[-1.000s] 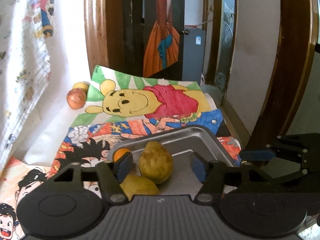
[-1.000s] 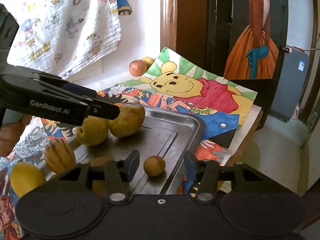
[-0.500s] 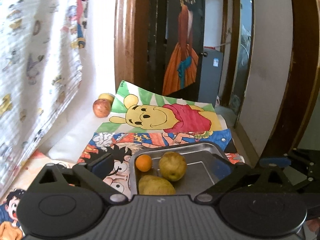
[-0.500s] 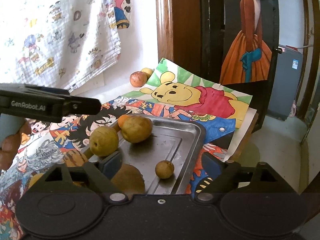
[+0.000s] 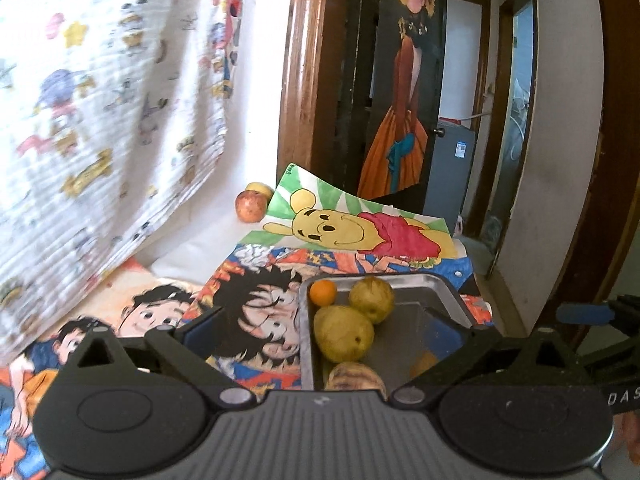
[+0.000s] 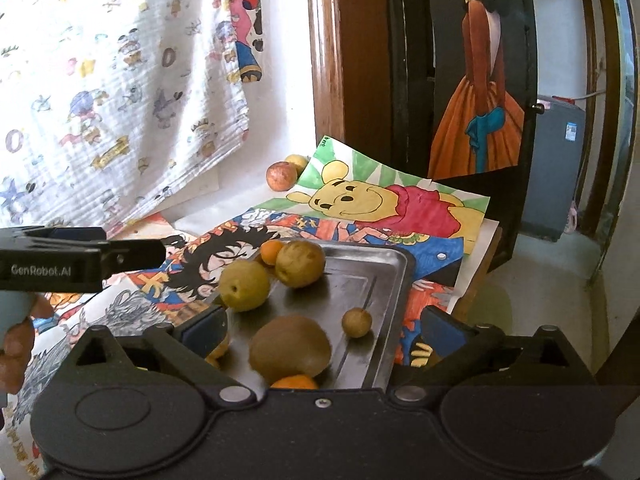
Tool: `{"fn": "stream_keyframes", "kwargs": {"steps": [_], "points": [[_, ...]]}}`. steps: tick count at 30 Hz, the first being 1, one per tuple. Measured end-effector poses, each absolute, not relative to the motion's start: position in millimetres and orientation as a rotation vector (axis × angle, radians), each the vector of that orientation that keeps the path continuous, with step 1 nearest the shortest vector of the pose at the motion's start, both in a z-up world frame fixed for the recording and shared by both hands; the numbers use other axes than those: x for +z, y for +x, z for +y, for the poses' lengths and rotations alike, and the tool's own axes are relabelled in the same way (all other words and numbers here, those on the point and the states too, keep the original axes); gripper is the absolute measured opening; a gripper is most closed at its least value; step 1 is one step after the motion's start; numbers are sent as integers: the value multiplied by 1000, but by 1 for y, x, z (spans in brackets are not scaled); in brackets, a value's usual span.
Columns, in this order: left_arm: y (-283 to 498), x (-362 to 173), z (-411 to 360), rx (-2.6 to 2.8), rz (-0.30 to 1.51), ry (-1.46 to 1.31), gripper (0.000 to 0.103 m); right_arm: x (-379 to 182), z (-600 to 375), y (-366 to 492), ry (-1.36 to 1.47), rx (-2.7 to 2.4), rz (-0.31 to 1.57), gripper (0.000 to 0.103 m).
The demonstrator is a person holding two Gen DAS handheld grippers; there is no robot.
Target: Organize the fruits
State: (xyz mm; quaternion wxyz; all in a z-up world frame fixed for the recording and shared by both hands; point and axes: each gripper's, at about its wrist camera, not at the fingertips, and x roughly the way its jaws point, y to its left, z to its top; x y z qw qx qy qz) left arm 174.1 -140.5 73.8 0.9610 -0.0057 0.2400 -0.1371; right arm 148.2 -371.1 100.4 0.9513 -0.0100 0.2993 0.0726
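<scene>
A steel tray (image 6: 400,280) lies on cartoon posters and holds two yellow-green pears (image 6: 244,285) (image 6: 300,263), a small orange (image 6: 271,251), a brown kiwi (image 6: 290,350), a little round brown fruit (image 6: 356,322) and another orange (image 6: 294,382) at the near edge. My right gripper (image 6: 324,328) hangs open above the tray's near end, holding nothing. In the left wrist view the tray (image 5: 444,286) shows the pears (image 5: 343,338), the orange (image 5: 323,292) and a striped fruit (image 5: 354,376). My left gripper (image 5: 320,332) is open wide and holds nothing.
A red apple (image 6: 282,175) and a yellow fruit (image 6: 296,160) sit by the wall beyond the Pooh poster (image 6: 380,204). A printed cloth (image 6: 120,80) hangs at left. A hand (image 6: 16,344) holds the left gripper (image 6: 160,254). The table edge drops off at right.
Both grippers have drawn back and risen from the tray, and their jaws have spread wider. The left gripper no longer straddles the pear.
</scene>
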Motion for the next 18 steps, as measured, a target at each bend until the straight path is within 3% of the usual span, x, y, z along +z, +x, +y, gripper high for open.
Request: {"fn": "stream_keyframes", "kwargs": {"steps": [18], "points": [[89,62,-82,-143,504,-44,103,108,-329,73,55,154,651,102]]}}
